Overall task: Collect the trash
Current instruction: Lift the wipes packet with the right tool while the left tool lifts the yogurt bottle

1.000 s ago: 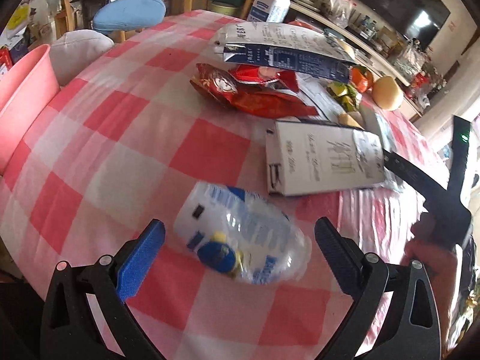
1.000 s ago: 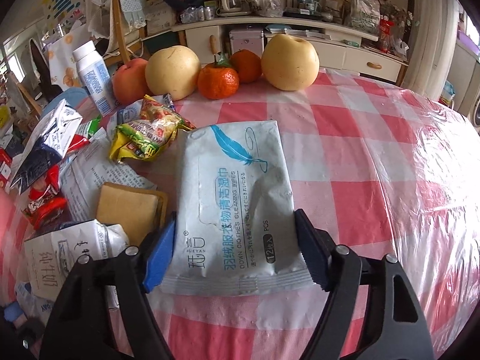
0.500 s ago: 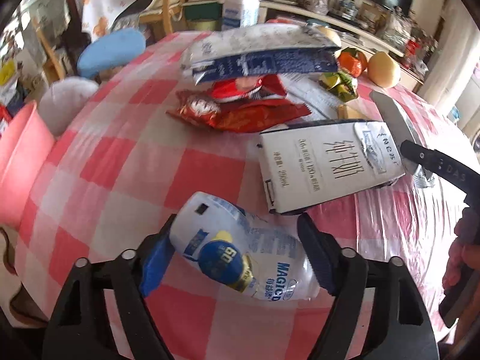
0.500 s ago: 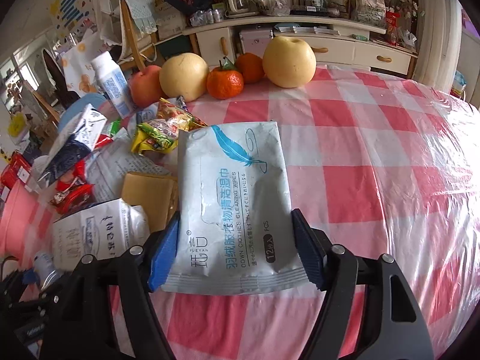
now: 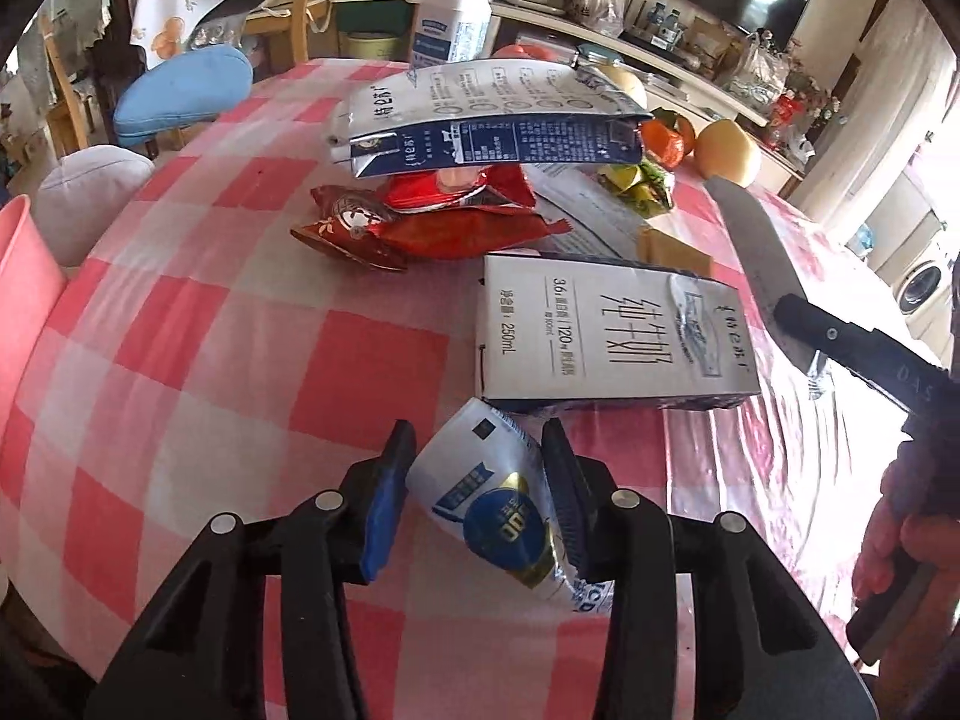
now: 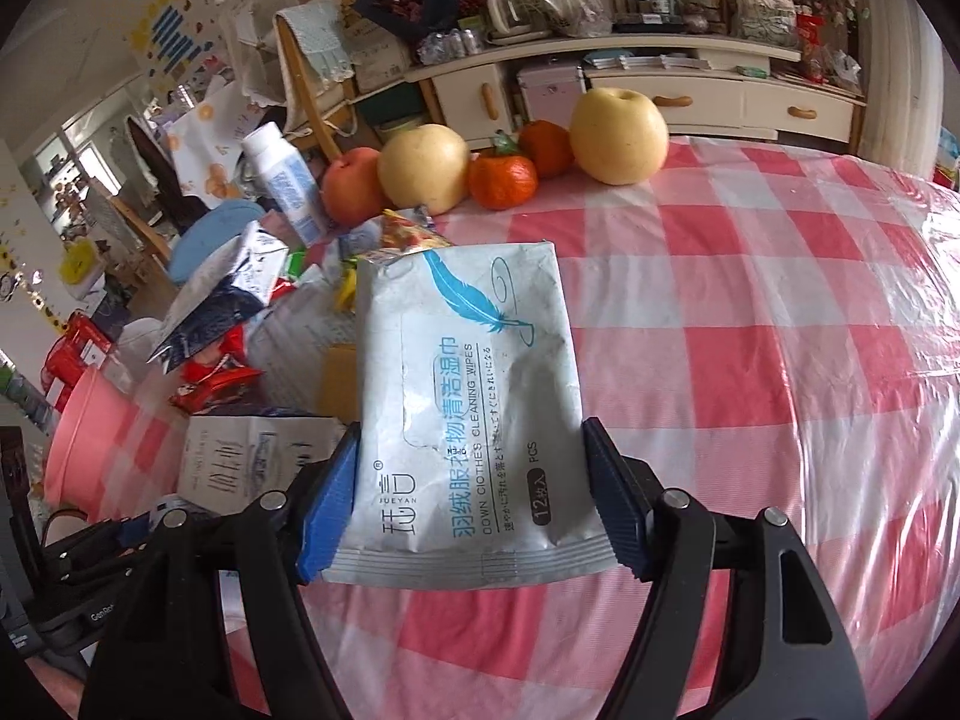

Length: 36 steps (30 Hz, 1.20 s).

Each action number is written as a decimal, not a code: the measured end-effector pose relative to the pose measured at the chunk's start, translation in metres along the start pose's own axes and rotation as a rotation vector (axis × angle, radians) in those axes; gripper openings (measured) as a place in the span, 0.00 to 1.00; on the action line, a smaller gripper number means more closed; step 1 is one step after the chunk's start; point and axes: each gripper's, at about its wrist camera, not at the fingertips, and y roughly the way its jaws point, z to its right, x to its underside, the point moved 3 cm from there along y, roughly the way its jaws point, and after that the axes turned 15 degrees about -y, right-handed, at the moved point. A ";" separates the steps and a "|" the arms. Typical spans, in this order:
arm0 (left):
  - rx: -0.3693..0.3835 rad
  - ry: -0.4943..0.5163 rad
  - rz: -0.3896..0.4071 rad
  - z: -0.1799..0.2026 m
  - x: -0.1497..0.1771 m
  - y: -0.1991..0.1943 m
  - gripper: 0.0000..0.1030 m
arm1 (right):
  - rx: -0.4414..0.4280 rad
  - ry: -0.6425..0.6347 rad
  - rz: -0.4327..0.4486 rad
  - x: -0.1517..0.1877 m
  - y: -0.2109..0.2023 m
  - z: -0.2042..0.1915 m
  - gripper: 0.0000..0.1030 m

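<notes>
The left gripper (image 5: 477,498) pinches a crushed clear plastic bottle (image 5: 498,510) lying crosswise, the pink bucket (image 5: 24,300) far left; the right gripper (image 6: 471,504) apparently clamps a white wipes packet (image 6: 468,414).

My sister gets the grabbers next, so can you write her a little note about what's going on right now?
Left gripper: shut on the crushed clear plastic bottle with a blue label.
Right gripper: shut on the flat white wet-wipes pack with a blue feather.
Pink plastic bin sits at the table's left edge; nothing seen dropped in yet.
Left on the checked tablecloth: white milk carton, red snack wrappers, blue-and-white flattened carton, yellow-green wrapper.
Fruit stays.
</notes>
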 end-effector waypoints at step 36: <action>-0.046 0.450 0.048 0.033 0.031 -0.007 0.90 | -0.031 0.018 0.136 0.023 -0.061 -0.054 0.68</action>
